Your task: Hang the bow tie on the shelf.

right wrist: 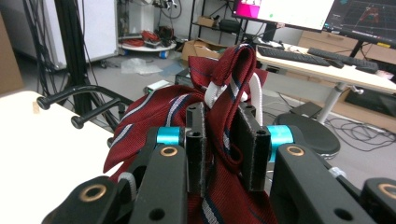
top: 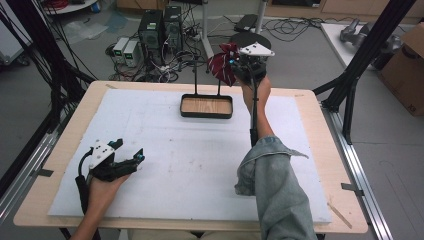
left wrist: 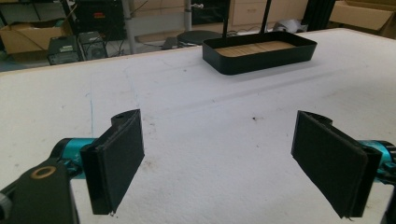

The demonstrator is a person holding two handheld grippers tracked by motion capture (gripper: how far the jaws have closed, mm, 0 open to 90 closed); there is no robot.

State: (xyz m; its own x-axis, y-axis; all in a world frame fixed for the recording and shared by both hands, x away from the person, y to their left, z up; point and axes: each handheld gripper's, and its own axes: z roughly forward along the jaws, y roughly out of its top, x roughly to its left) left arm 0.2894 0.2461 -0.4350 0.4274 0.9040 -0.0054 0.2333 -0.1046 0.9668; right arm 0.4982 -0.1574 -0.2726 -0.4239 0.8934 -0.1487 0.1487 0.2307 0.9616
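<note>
A dark red striped tie (top: 221, 64) hangs bunched in the air beyond the table's far edge, with my right gripper (top: 239, 66) shut on it. In the right gripper view the tie (right wrist: 159, 112) is pinched between the jaws of the right gripper (right wrist: 223, 140), and a white loop (right wrist: 212, 95) is wrapped in its top fold. Two black knobbed arms (right wrist: 88, 109) of a stand reach out just left of the tie. My left gripper (top: 131, 150) rests open on the white mat at the near left; in its own view the left gripper (left wrist: 224, 158) has nothing between its pads.
A black tray with a wooden floor (top: 206, 115) sits at the mat's far middle, two thin black posts (top: 194, 82) rising behind it; the tray (left wrist: 261, 60) lies ahead of the left gripper. Computers and cables lie on the floor beyond the table.
</note>
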